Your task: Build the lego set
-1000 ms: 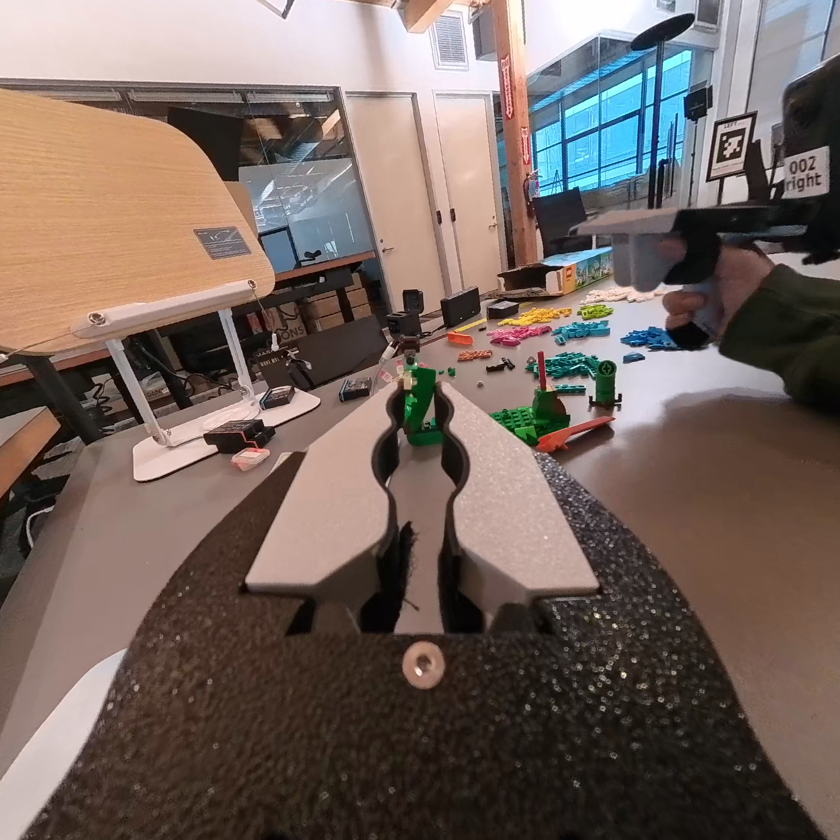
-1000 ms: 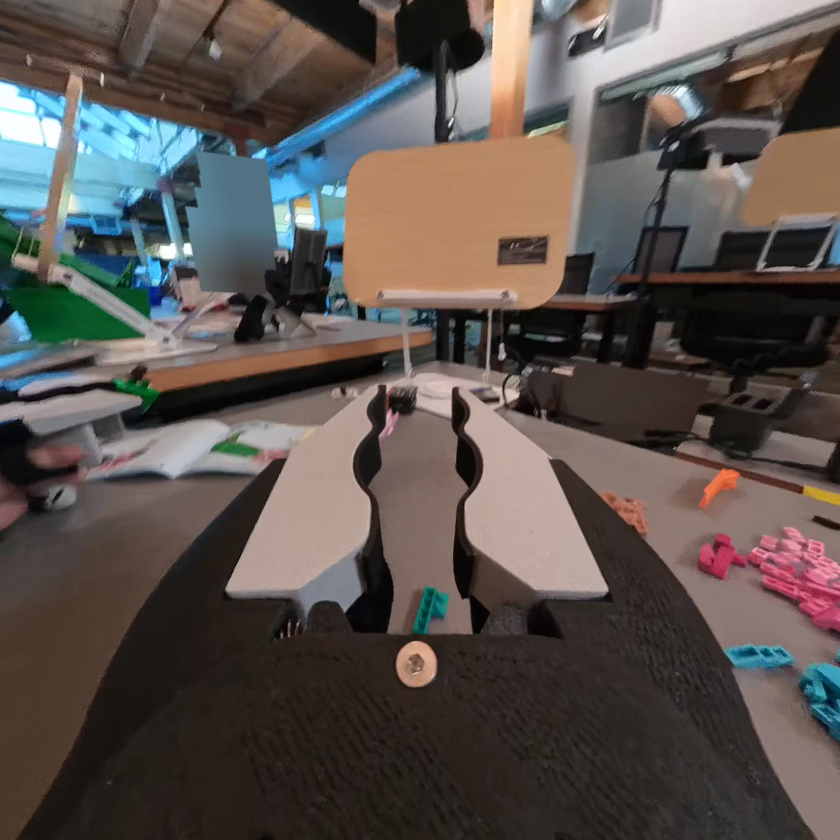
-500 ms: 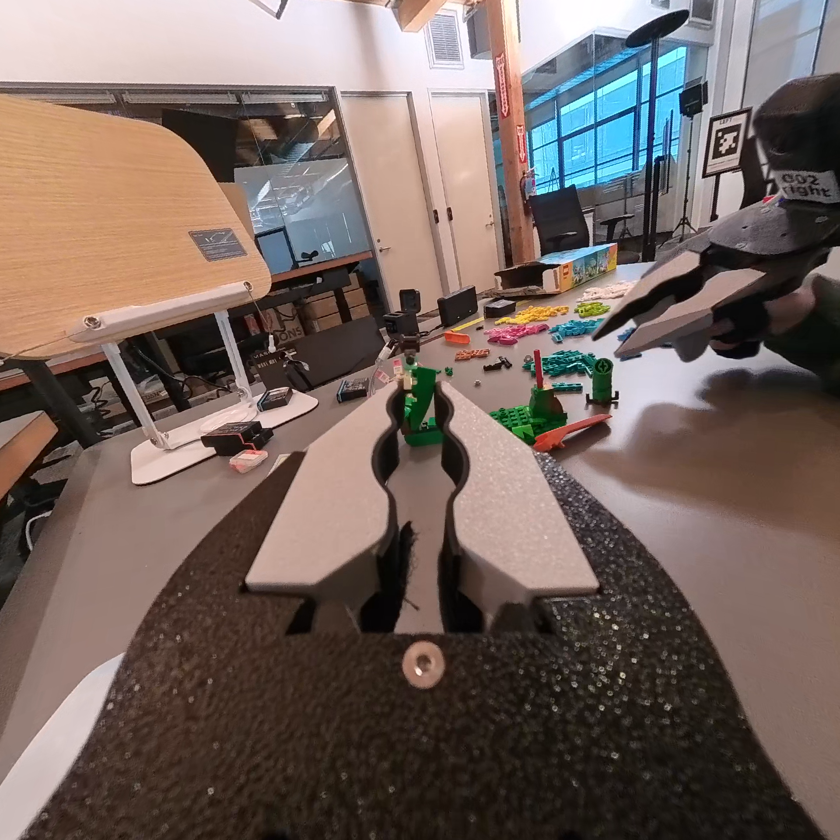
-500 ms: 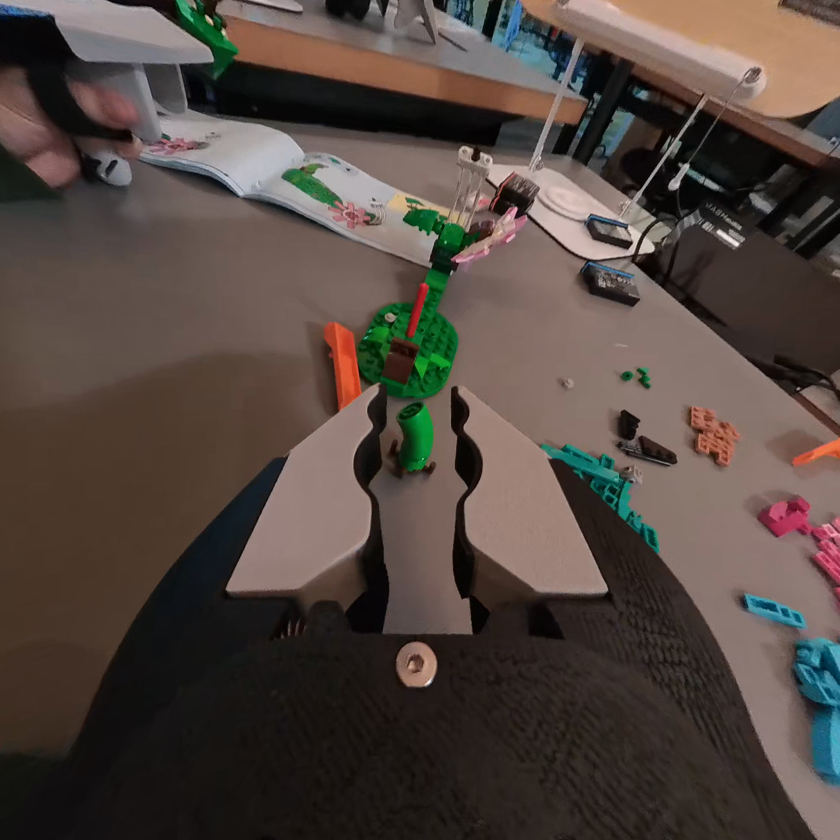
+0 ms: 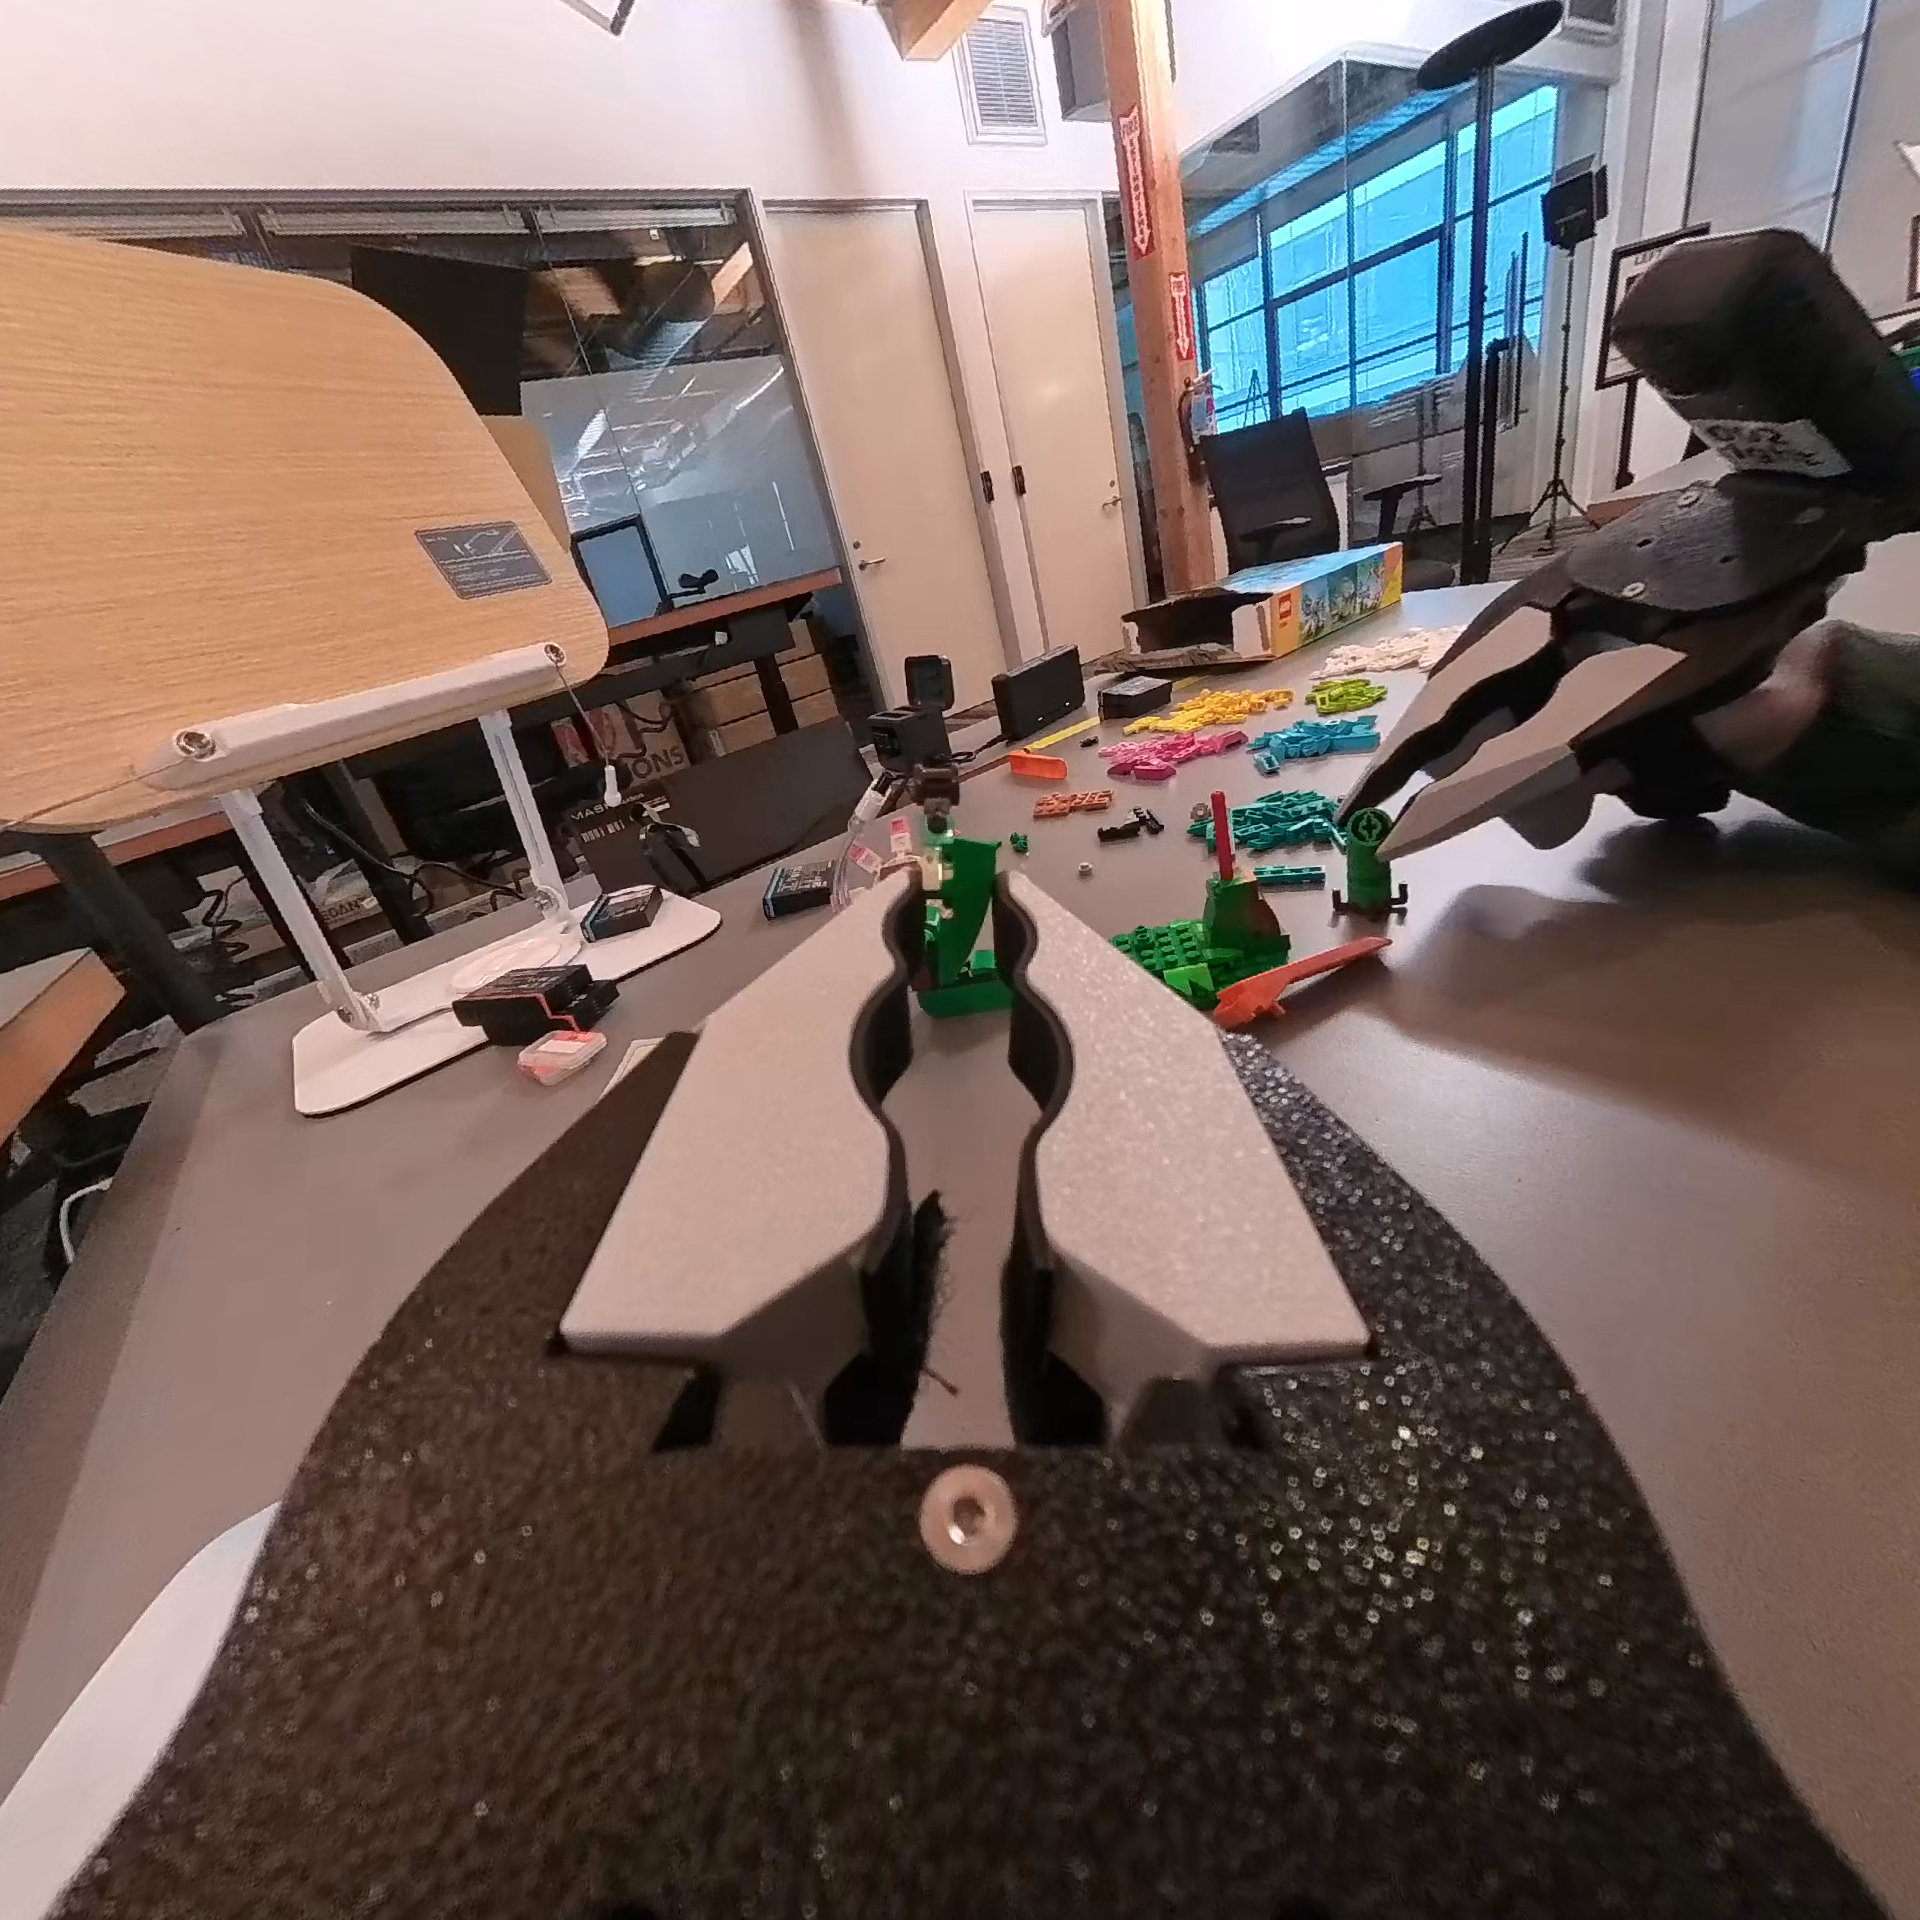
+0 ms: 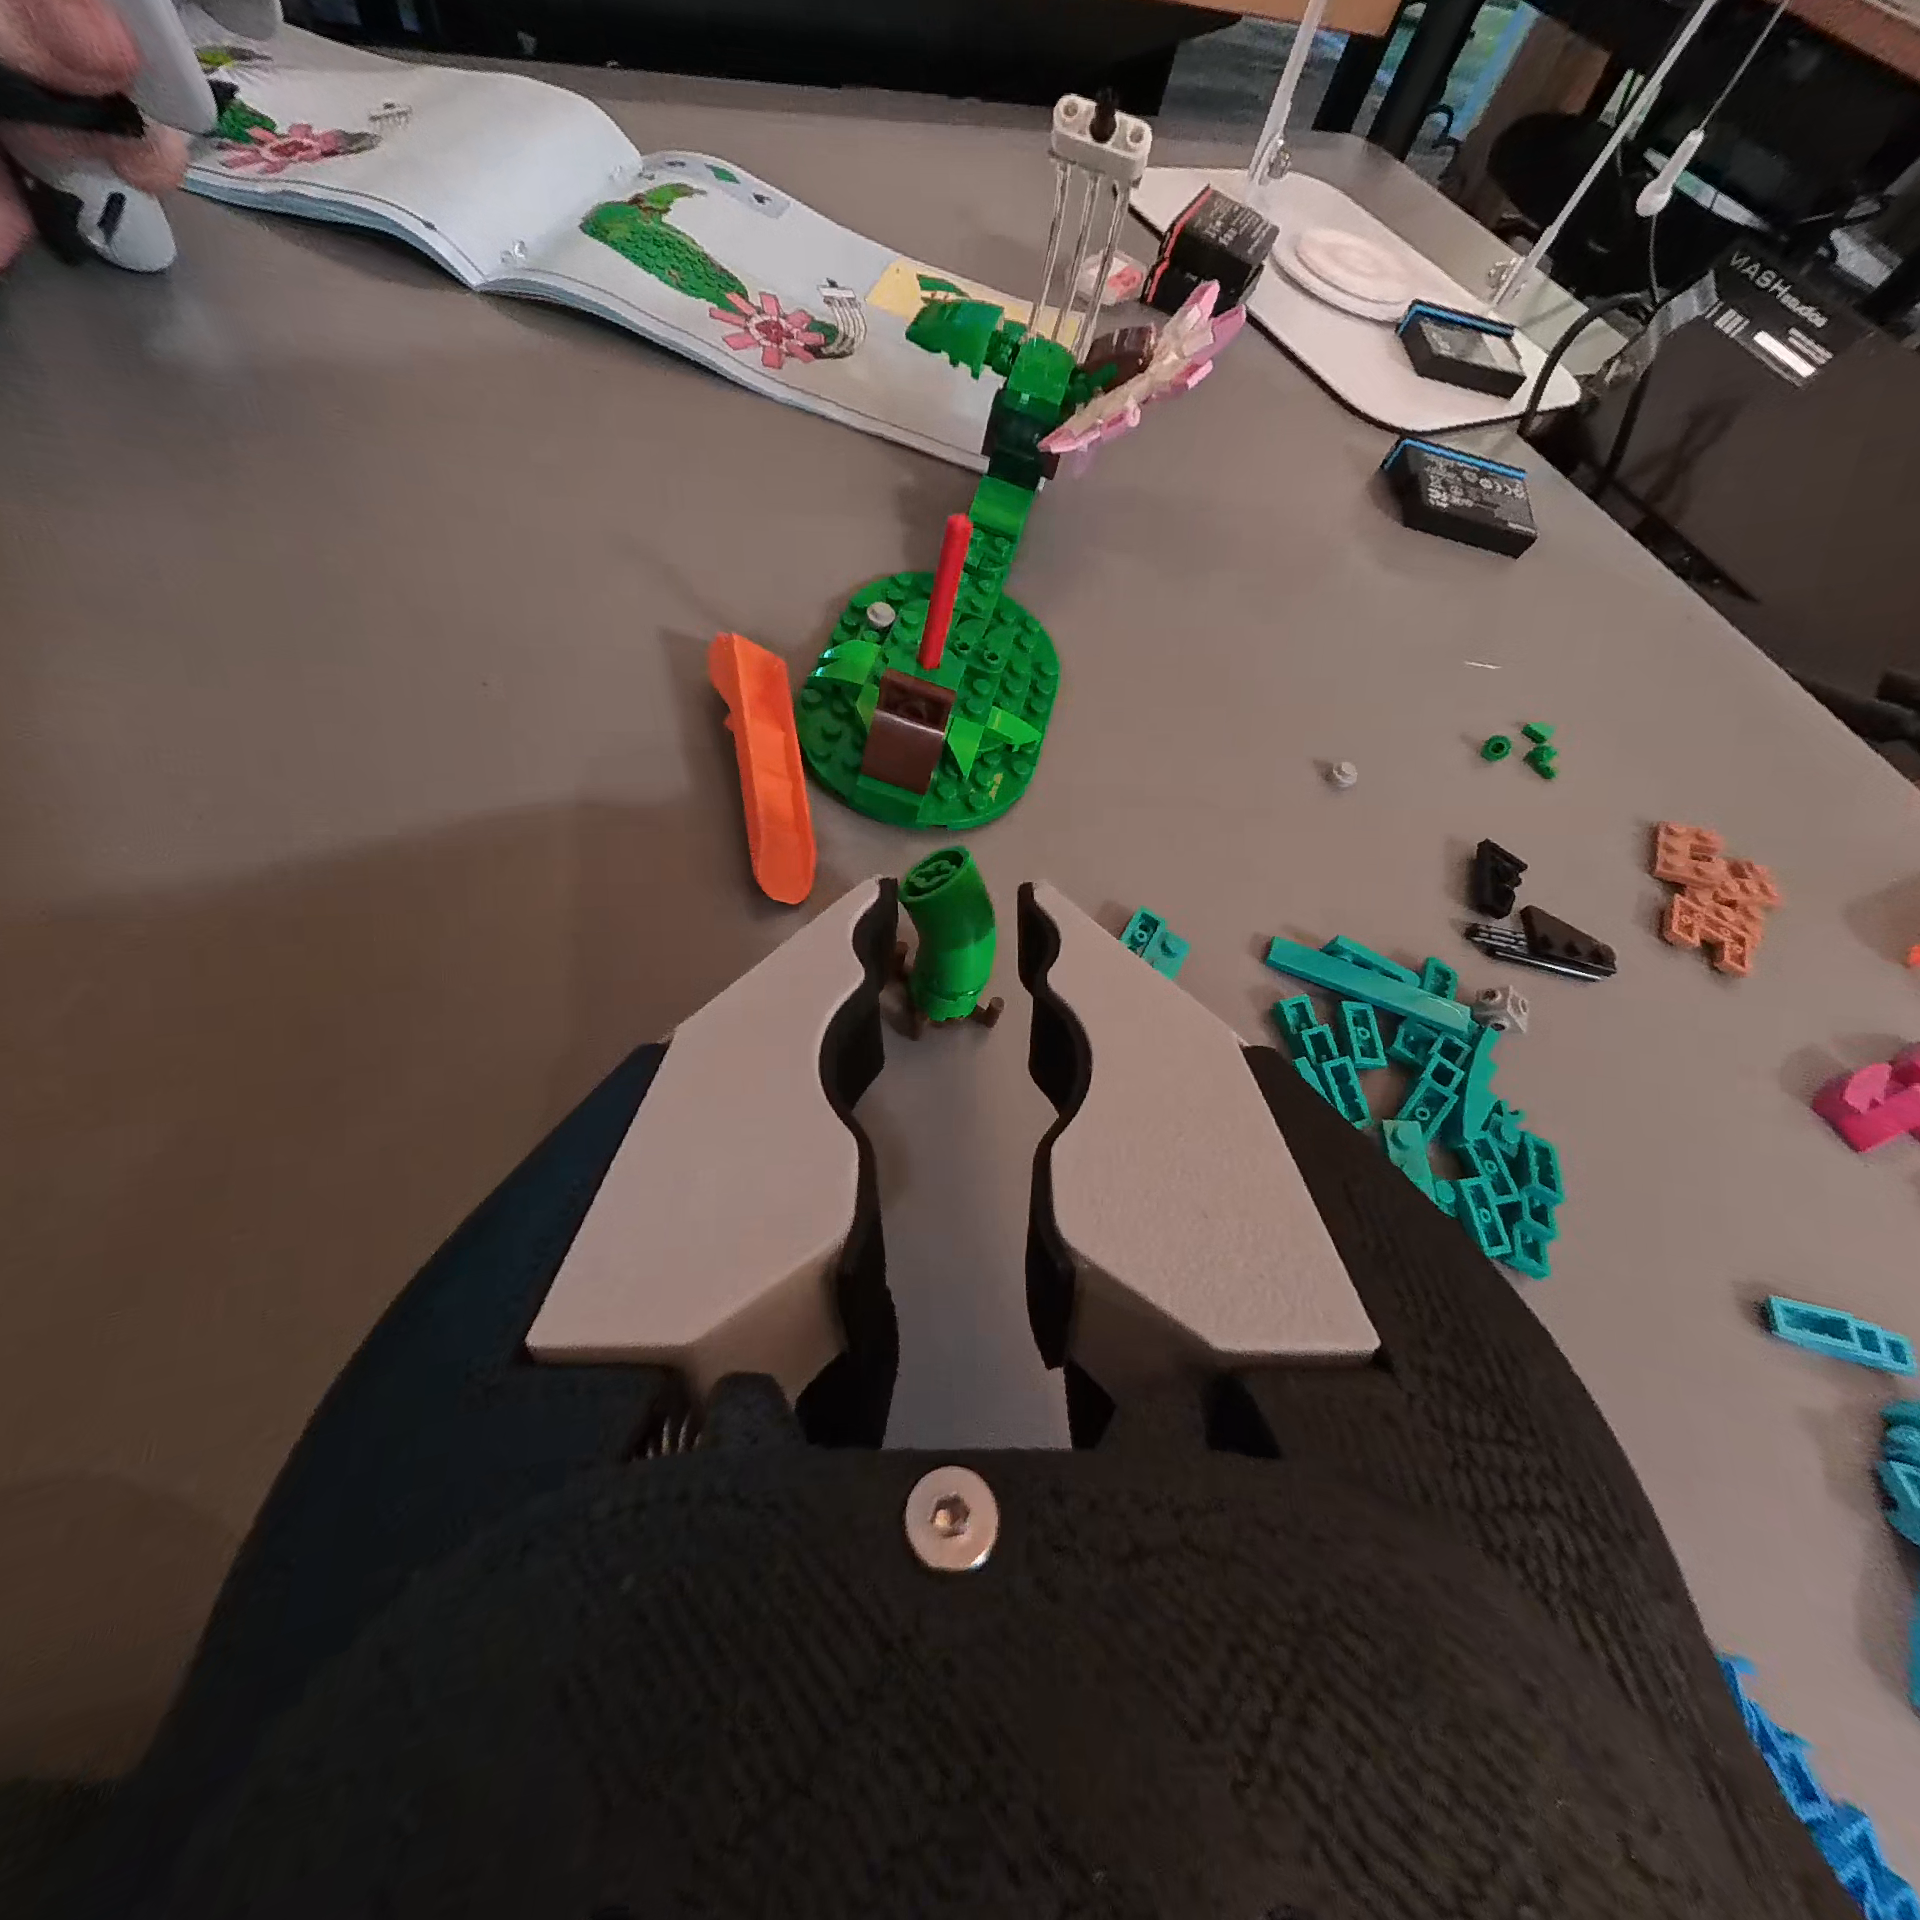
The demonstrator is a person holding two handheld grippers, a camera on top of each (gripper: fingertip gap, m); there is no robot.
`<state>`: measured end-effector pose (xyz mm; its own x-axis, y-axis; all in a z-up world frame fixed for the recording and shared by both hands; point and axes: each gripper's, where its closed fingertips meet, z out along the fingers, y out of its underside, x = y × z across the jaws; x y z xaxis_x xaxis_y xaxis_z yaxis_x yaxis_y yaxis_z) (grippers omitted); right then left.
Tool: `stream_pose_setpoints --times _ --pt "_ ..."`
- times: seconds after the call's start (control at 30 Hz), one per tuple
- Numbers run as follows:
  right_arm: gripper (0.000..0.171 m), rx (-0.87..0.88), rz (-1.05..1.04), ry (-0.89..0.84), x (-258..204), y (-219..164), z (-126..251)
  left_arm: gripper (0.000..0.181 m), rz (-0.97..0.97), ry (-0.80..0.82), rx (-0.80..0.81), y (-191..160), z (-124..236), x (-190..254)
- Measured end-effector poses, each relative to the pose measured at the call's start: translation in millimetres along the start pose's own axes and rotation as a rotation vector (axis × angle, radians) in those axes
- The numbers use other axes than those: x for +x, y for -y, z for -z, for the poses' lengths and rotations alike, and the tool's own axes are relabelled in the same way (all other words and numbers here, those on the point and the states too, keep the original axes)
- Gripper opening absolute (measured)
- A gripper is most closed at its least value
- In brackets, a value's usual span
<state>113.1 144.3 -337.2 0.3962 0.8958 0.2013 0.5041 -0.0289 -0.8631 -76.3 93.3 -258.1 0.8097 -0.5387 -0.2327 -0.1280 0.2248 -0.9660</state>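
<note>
A curved green cylinder piece (image 6: 945, 956) stands on the grey table on small brown feet. My right gripper (image 6: 956, 894) is open, with one fingertip on each side of the piece and a small gap on both sides. The left wrist view shows it (image 5: 1369, 833) tilted down over that piece (image 5: 1369, 883). Just beyond lie a round green plate (image 6: 997, 675) with a red rod and a brown brick, and an orange piece (image 6: 764, 769). My left gripper (image 5: 956, 894) is open and empty. Through its gap I see a green stem with a pink flower (image 5: 971, 925), standing on the table (image 6: 1023, 416).
An open instruction booklet (image 6: 582, 197) lies at the far left. Teal bricks (image 6: 1455, 1091), black pieces (image 6: 1538, 925) and salmon pieces (image 6: 1714, 894) lie to the right. A wooden board on a white stand (image 5: 208, 499) and the set's box (image 5: 1309, 613) are farther off. My right fingertips sit around 20 centimeters from my left ones. To the orange piece (image 6: 764, 769): right tips about 5 centimeters, left tips about 15 centimeters. My left wrist view (image 5: 1312, 967) looks at it from another angle.
My right gripper has tilted down from facing across the room and come in around the green cylinder piece. My left gripper has not moved.
</note>
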Motion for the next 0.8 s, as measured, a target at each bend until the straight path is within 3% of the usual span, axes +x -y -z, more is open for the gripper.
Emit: stream_pose_setpoints --times 0.8 --pt "0.016 -0.004 0.010 -0.007 1.3 0.8 -4.0 0.010 -0.027 -0.020 -0.012 -1.6 -1.8 5.9"
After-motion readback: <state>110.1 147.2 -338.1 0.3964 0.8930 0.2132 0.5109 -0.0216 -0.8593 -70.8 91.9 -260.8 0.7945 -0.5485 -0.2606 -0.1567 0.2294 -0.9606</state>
